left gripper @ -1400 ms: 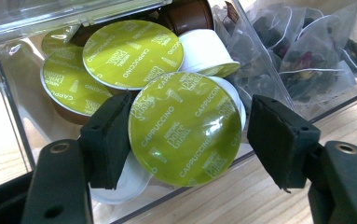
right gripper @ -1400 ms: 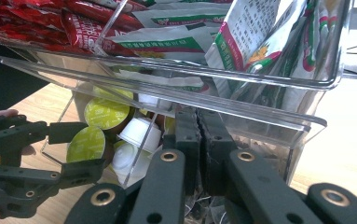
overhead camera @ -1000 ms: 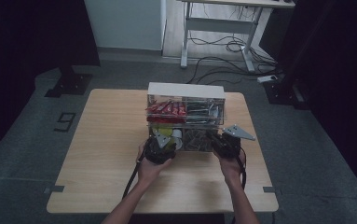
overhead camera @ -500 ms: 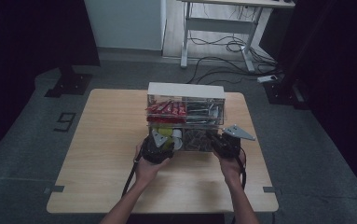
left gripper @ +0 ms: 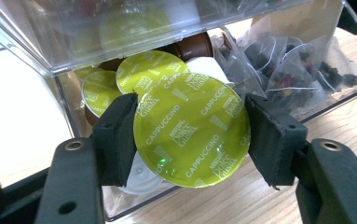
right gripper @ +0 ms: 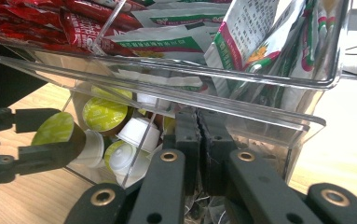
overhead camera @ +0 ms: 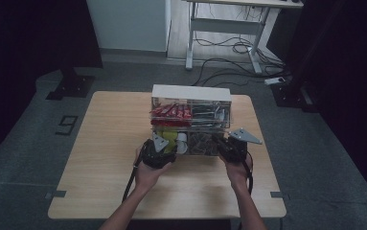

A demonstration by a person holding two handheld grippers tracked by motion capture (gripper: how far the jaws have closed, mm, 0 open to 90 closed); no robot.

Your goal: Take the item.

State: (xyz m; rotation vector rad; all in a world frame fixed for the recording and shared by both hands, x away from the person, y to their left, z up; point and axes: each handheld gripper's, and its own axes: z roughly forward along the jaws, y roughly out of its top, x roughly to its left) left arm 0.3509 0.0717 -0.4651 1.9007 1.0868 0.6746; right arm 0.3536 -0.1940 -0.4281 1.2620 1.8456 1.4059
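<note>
the left tool (left gripper: 192, 135) grips a green-lidded coffee capsule (left gripper: 192, 128): its two black pads press on opposite edges of the round foil lid, which reads "cappuccino". the capsule sits at the open front of the lower left compartment of the clear organiser box (overhead camera: 190, 120), above the compartment's floor and just in front of the other capsules (left gripper: 139, 74), which lie behind it with green lids, white bodies and one brown body. in the high view the left tool (overhead camera: 158, 152) is at the box's front left corner, held by the person's left hand (overhead camera: 147, 172).

the right tool (right gripper: 198, 140) has its jaws closed together with no gap between the pads. the frames do not show clearly whether the pads pinch the clear front edge of the lower drawer; they stand right at it. in the high view the right tool (overhead camera: 233, 147) is at the box's front right corner, in the right hand (overhead camera: 238, 172).

the lower right compartment holds clear tea bags (left gripper: 288, 65) with dark contents. the upper tier holds red sachets (right gripper: 41, 23) on the left and white-and-green packets (right gripper: 260, 42) on the right. the box stands near the middle of the wooden worktop (overhead camera: 109, 158), toward its far edge. beyond the worktop, a desk frame (overhead camera: 224, 33) and cables (overhead camera: 229, 62) lie on the floor.
</note>
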